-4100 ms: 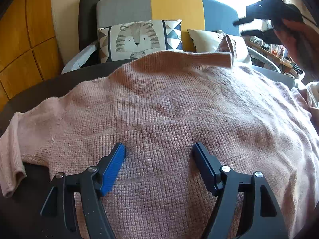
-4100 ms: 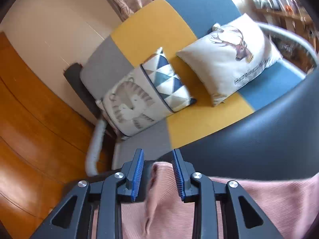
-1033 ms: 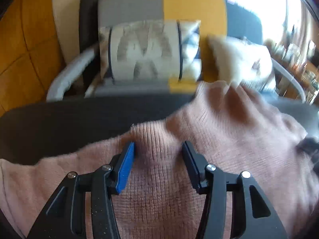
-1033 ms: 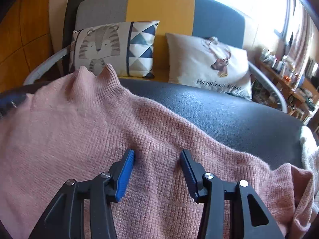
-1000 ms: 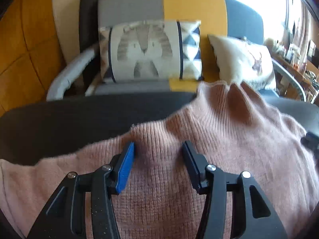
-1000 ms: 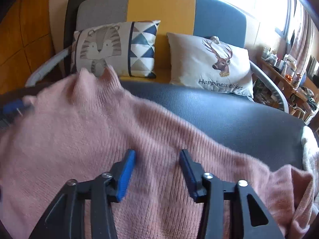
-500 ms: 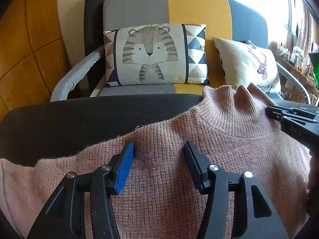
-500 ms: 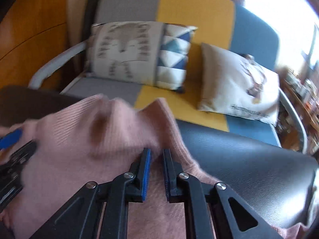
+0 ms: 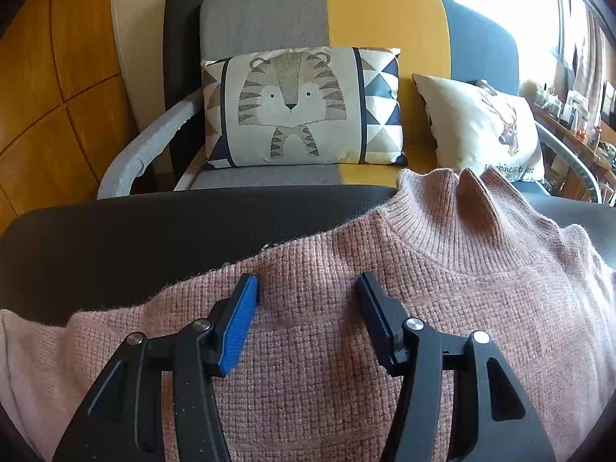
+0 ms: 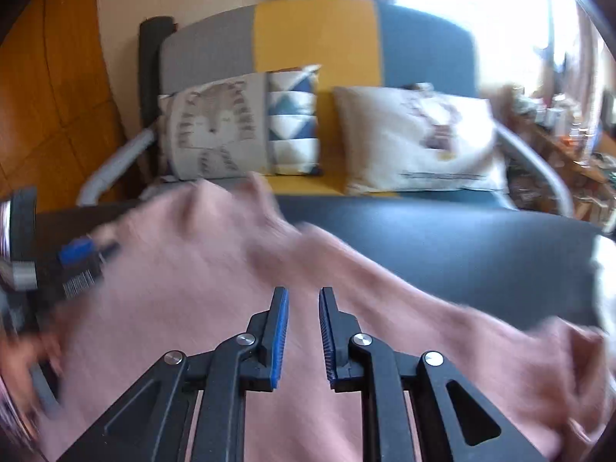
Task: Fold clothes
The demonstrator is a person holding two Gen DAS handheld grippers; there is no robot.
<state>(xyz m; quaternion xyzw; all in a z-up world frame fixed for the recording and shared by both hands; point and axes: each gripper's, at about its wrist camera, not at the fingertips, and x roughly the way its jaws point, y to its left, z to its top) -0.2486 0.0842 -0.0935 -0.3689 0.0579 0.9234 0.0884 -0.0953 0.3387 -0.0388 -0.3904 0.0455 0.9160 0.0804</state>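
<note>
A pink knit sweater (image 9: 385,327) lies spread on the dark table (image 9: 154,238), its ribbed collar (image 9: 462,223) standing up at the far edge. My left gripper (image 9: 306,288) is open, its fingers resting on the sweater's shoulder area near the collar. In the right wrist view the sweater (image 10: 192,308) is blurred by motion. My right gripper (image 10: 302,300) hovers over it with jaws nearly closed and a narrow gap between them, nothing held. The left gripper also shows in the right wrist view (image 10: 77,265), at the left.
A grey, yellow and blue sofa (image 9: 365,19) stands behind the table with a tiger cushion (image 9: 300,107) and a deer cushion (image 9: 481,127). Wooden wall panels (image 9: 46,96) are at the left. A cluttered shelf (image 9: 577,115) is at the right.
My right gripper has pulled back from the collar and moved right, its jaws slightly wider. The left gripper has stayed open on the shoulder.
</note>
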